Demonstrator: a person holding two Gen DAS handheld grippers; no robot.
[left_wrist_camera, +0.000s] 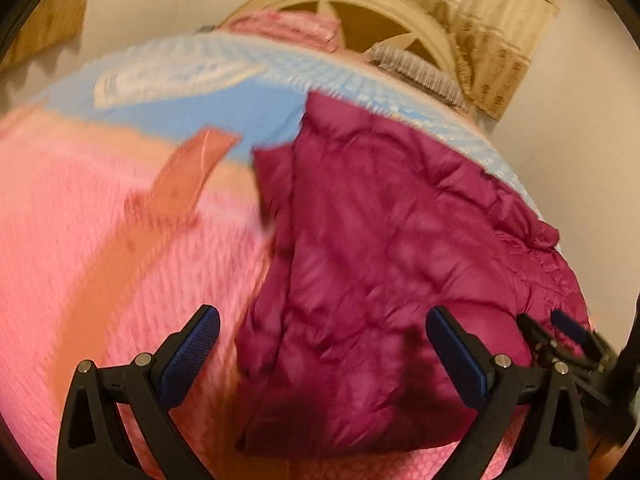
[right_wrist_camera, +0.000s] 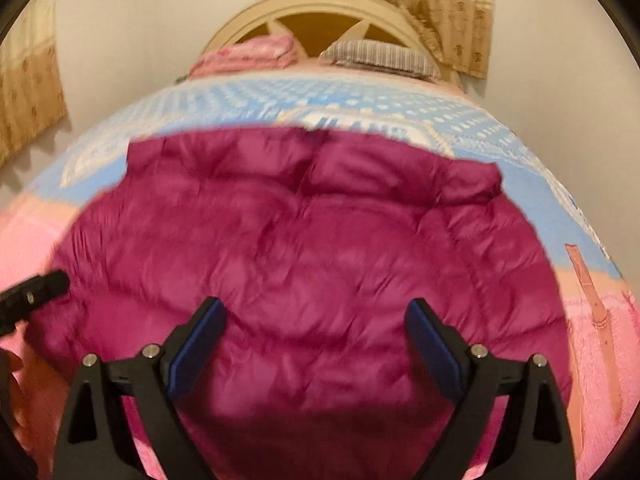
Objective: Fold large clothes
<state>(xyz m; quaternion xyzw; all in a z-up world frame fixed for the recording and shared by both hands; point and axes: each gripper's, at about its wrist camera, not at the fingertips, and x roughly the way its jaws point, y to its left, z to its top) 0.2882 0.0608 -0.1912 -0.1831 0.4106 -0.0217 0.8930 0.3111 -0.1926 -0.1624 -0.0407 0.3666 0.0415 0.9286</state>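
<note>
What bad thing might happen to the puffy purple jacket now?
Both hand-held grippers, left and right, are open above the magenta puffer jacket, gripping nothing. The shiny, puffy fabric might slip from the pads or spring back open after a fold. It lies close to the bed's edge, so a tug might drag it off the pink blanket.

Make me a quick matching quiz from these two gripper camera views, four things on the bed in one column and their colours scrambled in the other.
Things:
1. puffer jacket
2. folded blanket by the headboard
3. pillow
4. bedspread beyond the jacket

Colours:
A. grey striped
B. light blue with white pattern
C. magenta
D. pink

Pairs: 1-C, 2-D, 3-A, 4-B
</note>
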